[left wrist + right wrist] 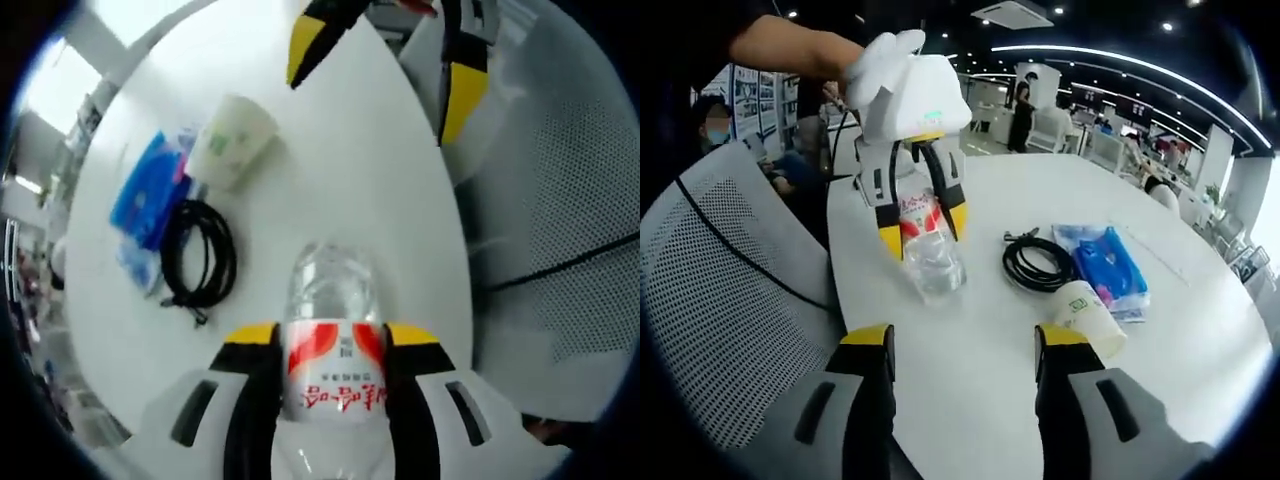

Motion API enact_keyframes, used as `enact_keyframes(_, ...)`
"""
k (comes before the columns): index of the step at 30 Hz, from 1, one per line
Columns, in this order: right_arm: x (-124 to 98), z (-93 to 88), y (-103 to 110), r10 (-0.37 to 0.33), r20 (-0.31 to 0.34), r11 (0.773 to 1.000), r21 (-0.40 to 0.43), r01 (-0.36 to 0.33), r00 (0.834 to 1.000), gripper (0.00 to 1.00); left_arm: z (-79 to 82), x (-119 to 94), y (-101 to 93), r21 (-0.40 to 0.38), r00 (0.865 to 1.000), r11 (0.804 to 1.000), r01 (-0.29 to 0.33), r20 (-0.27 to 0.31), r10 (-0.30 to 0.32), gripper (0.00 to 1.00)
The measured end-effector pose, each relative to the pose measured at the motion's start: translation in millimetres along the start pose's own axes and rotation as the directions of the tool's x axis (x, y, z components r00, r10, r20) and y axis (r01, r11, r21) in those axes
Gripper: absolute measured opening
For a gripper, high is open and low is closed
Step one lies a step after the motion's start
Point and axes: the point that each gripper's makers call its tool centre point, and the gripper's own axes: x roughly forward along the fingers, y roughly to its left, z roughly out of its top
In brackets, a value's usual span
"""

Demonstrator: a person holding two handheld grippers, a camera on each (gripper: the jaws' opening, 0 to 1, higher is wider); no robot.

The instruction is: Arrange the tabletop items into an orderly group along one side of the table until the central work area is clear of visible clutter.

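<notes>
Open-plan office, mesh chair (730, 300), round white table (1200, 330) (ceiling downlights)

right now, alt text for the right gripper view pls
The left gripper holds a clear plastic water bottle with a red and white label over a round white table, facing the open right gripper. Beside it lie a coiled black cable, a tipped white paper cup and a blue packet.
</notes>
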Motion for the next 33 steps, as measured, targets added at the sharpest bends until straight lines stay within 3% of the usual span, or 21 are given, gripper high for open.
enact_keyframes(9, 19, 5.1, 15, 0.051, 0.002, 0.998, -0.031, -0.051, 0.999, 0.53, 15.2, 2, -9.3, 0.031, 1.000, 0.999, 0.017, 0.018, -0.017, 0.36)
enact_keyframes(21, 38, 3.6, 23, 0.099, -0.026, 0.993, -0.069, -0.101, 0.995, 0.49, 23.3, 1, -14.4, 0.060, 0.999, 0.998, 0.026, 0.019, -0.028, 0.36)
enact_keyframes(33, 65, -6.4, 34, 0.156, -0.088, 0.978, -0.122, -0.166, 0.984, 0.43, 31.9, 1, -18.2, 0.081, 0.999, 0.996, 0.038, 0.016, -0.040, 0.36)
